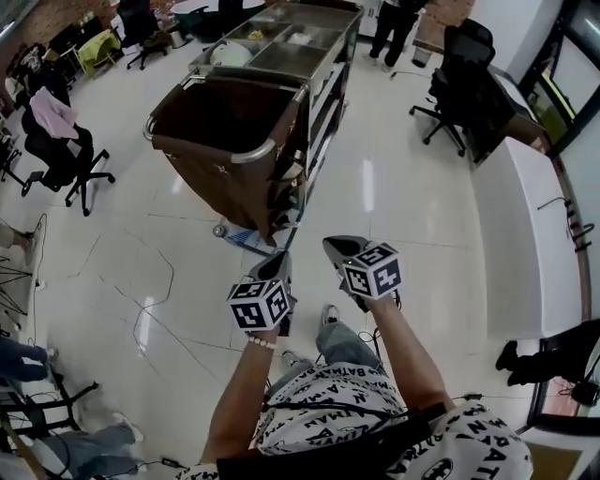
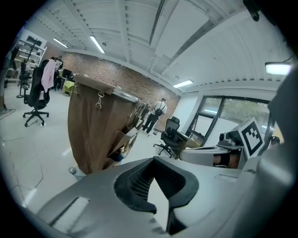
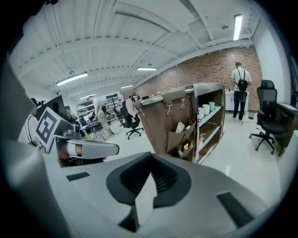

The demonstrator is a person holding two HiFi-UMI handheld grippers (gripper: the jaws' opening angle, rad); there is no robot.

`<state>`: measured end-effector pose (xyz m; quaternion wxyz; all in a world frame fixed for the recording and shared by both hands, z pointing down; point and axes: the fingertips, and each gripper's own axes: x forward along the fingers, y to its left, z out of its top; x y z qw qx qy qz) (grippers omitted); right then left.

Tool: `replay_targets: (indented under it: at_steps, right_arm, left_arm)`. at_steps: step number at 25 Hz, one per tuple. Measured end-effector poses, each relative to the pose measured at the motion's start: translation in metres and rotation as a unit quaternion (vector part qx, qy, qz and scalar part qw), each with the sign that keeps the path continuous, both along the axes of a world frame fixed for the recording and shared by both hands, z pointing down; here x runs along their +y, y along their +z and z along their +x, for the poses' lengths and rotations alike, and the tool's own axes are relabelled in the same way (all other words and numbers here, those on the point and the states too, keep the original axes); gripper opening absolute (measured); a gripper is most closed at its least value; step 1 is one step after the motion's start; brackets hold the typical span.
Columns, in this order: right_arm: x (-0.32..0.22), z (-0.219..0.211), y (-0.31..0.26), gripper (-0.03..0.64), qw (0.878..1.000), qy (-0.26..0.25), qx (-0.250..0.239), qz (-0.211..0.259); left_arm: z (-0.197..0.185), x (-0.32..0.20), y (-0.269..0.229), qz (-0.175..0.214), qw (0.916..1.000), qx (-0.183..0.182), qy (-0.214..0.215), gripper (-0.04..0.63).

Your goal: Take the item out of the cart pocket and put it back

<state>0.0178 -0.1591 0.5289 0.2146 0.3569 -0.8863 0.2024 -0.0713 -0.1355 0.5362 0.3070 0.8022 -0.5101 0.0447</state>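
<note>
Left tool (image 1: 280, 262) clenched — empty, right tool (image 1: 336, 247) clenched — empty, cart (image 1: 270, 147) apart.

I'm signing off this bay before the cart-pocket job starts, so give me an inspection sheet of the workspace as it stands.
Surface: glossy white floor; no table in use.
Job's things: cart with a brown bag stands ahead; its side pockets hold paper packets; none taken out.
Clutter: pink cloth draped over a chair.
Grippers: left tool and right tool both shut, empty, short of the cart.
Cables: black lead on the white counter.
Surroundings: office chair at right; a person stands beyond the cart.
</note>
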Motion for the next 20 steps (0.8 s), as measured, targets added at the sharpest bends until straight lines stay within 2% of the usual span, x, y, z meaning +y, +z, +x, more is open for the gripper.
replay_targets:
  at_steps: [3,9,15,20]
  right_arm:
    - [0.035,0.008,0.002,0.000,1.000,-0.001,0.000,-0.008]
    - [0.068,0.028,0.007,0.000,0.999,-0.003,-0.027,-0.033]
    - [0.074,0.045,0.009,0.000,0.998,-0.014,-0.039,-0.042]
    - [0.073,0.060,-0.002,0.000,0.998,-0.012,-0.056,-0.030]
  left_arm:
    - [0.012,0.031,0.005,-0.008,1.0000,0.002,0.002,0.003]
    - [0.035,0.055,0.007,-0.014,0.9994,0.024,-0.020,0.003]
    - [0.054,0.059,-0.002,-0.001,0.9991,0.021,-0.035,0.003]
    - [0.067,0.057,-0.010,0.004,0.9992,0.009,-0.040,0.003]
